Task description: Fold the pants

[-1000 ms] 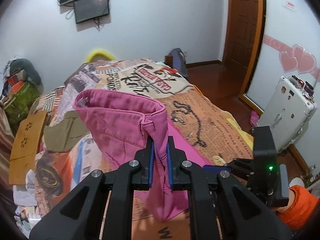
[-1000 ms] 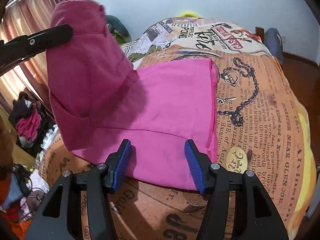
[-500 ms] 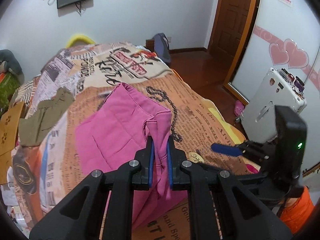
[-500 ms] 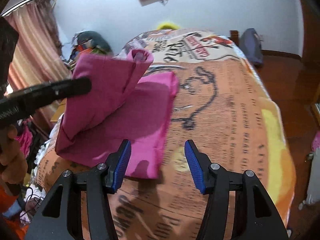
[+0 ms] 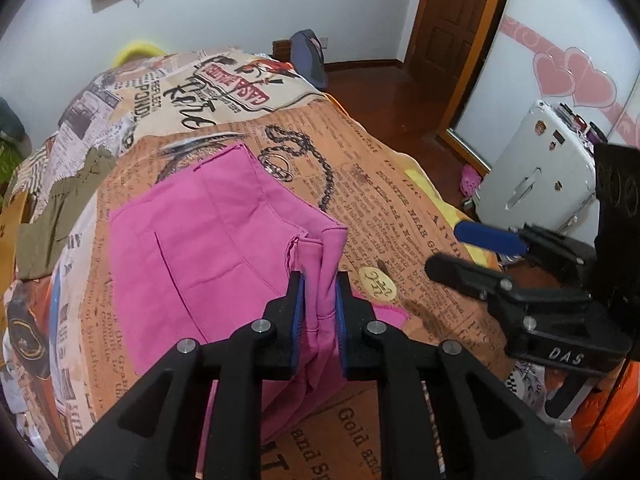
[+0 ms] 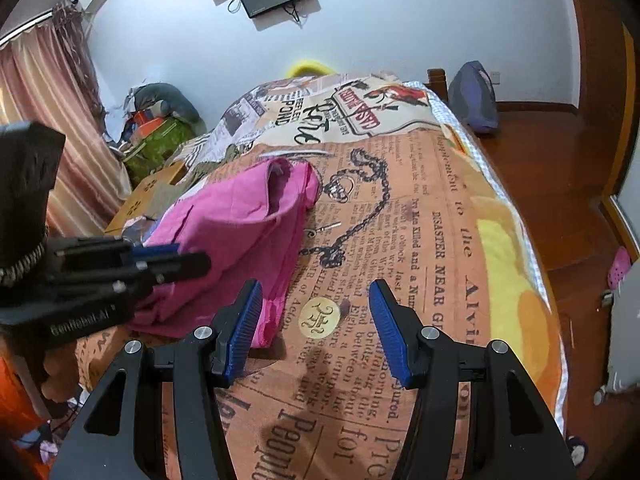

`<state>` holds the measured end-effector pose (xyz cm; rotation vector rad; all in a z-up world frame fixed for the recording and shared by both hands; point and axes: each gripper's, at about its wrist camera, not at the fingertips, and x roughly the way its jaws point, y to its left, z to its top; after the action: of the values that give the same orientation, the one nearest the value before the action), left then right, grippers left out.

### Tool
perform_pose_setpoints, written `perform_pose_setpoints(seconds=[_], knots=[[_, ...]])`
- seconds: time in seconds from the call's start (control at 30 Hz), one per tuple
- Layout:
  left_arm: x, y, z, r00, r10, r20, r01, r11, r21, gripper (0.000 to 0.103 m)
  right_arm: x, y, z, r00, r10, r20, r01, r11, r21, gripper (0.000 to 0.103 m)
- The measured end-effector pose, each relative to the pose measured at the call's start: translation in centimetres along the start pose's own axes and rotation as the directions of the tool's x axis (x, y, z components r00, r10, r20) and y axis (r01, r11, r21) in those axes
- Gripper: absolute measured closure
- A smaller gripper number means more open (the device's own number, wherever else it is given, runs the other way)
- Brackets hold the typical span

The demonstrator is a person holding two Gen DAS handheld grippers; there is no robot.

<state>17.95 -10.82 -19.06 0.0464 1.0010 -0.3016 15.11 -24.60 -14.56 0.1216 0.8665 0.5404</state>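
Note:
The pink pants (image 5: pixel 208 248) lie folded on the newspaper-print bedspread (image 5: pixel 400 208). My left gripper (image 5: pixel 319 308) is shut on a bunched corner of the pants at their near right edge, low over the bed. In the right wrist view the pants (image 6: pixel 240 224) lie left of centre, with the left gripper (image 6: pixel 176 260) clamped on them. My right gripper (image 6: pixel 316 332) is open and empty above bare bedspread (image 6: pixel 400 240), just right of the pants' near corner. It also shows in the left wrist view (image 5: pixel 472 252), at the right.
An olive garment (image 5: pixel 60 204) lies on the bed's left side. A white suitcase (image 5: pixel 536 176) stands on the wooden floor right of the bed. A dark backpack (image 6: pixel 474 96) sits at the far bed corner. Clutter and curtains (image 6: pixel 52 128) fill the left side.
My left gripper has carried the lifted pants fold over and down onto the lower layer. My right gripper has pulled away to the right, off the pants and over bare bedspread.

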Motion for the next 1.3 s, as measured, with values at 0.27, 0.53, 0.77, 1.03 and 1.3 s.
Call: perform_pose_setpoints(seconds=[0.27, 0.53, 0.77, 1.03, 1.3], knots=[[-3.6, 2.2, 0.3, 0.998, -0.008, 0.062, 0.012, 0.997, -0.072, 0.07, -0.8, 0.9, 0.8, 0.999, 0.017, 0.032, -0.017, 1.0, -0.012, 0.05], [-2.1, 6.8, -2.9, 0.993, 0.116, -0.026, -0.118, 0.989, -0.085, 0.069, 1.1, 3.7, 0.9, 0.997, 0.07, 0.018, -0.069, 0.996, -0.049, 0.05], [-1.7, 6.5, -3.8, 0.991, 0.134, -0.006, -0.134, 0.989, -0.065, 0.067, 4.4, 4.0, -0.1, 0.998, 0.035, -0.058, -0.038, 0.998, -0.059, 0.05], [-3.0, 11.4, 0.0, 0.982, 0.184, 0.045, -0.177, 0.976, -0.125, 0.067, 5.2, 2.6, -1.4, 0.993, 0.036, -0.108, -0.039, 0.999, -0.022, 0.05], [-0.1, 16.6, 3.9, 0.985, 0.171, 0.008, -0.167, 0.971, -0.169, 0.067, 5.6, 2.1, -1.3, 0.993, 0.031, -0.111, -0.034, 0.999, -0.027, 0.048]])
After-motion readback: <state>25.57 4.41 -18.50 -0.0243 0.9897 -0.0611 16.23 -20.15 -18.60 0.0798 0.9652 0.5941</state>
